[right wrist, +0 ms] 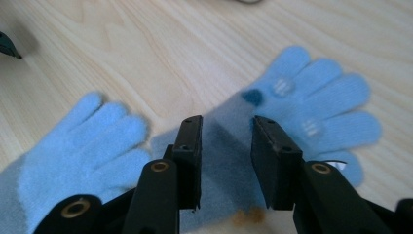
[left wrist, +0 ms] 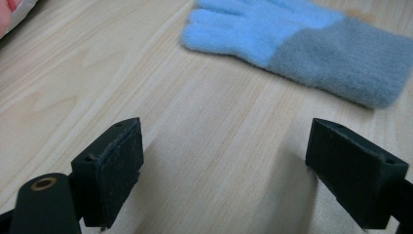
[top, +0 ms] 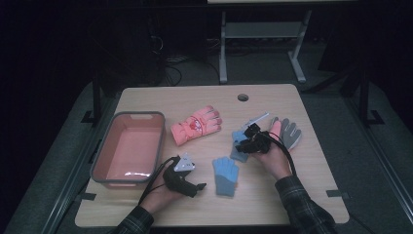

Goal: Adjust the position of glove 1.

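Two blue knit gloves with grey cuffs lie on the wooden table (top: 204,97). One blue glove (top: 225,175) (left wrist: 292,39) (right wrist: 83,146) lies flat near the front middle. The other blue glove (top: 238,152) (right wrist: 316,107) sits to its right, under my right gripper (top: 243,141) (right wrist: 226,131). That gripper's jaws stand partly apart, straddling the grey cuff without visibly pinching it. My left gripper (top: 199,186) (left wrist: 226,165) rests low on the table just left of the first glove, jaws wide open and empty.
A pink bin with a grey rim (top: 160,141) stands at the left. A pink glove (top: 196,125) lies beside it, and a grey glove (top: 290,132) lies at the right past my right hand. A cable hole (top: 243,97) sits near the far edge.
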A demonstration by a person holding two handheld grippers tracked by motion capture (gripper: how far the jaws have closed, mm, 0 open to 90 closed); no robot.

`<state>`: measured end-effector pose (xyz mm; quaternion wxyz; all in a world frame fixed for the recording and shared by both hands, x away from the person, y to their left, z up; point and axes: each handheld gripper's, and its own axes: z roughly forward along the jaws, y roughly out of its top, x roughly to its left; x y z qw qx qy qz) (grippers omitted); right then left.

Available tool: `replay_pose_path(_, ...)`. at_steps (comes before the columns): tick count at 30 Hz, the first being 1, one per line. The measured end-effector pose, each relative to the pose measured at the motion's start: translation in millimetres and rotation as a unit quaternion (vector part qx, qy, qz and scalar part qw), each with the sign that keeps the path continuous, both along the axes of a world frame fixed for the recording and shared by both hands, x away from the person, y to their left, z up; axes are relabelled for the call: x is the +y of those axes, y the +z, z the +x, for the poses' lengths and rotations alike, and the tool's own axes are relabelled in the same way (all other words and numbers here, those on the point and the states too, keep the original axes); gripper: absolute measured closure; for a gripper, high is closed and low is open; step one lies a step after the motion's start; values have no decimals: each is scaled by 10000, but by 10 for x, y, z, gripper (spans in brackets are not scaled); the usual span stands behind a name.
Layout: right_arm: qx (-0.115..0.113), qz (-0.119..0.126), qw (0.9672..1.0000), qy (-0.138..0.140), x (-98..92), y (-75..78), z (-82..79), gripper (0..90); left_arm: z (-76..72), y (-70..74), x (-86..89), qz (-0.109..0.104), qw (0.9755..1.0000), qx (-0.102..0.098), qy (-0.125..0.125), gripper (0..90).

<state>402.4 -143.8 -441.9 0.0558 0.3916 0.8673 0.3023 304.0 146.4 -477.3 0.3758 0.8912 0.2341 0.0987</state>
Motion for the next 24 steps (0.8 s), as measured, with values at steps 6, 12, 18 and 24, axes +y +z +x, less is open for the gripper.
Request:
replay_pose_path(6,122,-70,9999,99,28,-89,22,666,-3,-3,-4,-36,10000,3,16,134)
replay_pose_path(12,186,90,9996,186,14,-130,8,829,-6,-7,-9,-82,10000,10,37,134)
replay_pose_path(18,116,65,9997,223,24,-113,-12,888,-3,-3,-4,-38,10000,7,17,134)
replay_pose_path(24,18,217,9996,170,-54,-4,-31,900,-2,-1,-3,-30,10000,10,13,134)
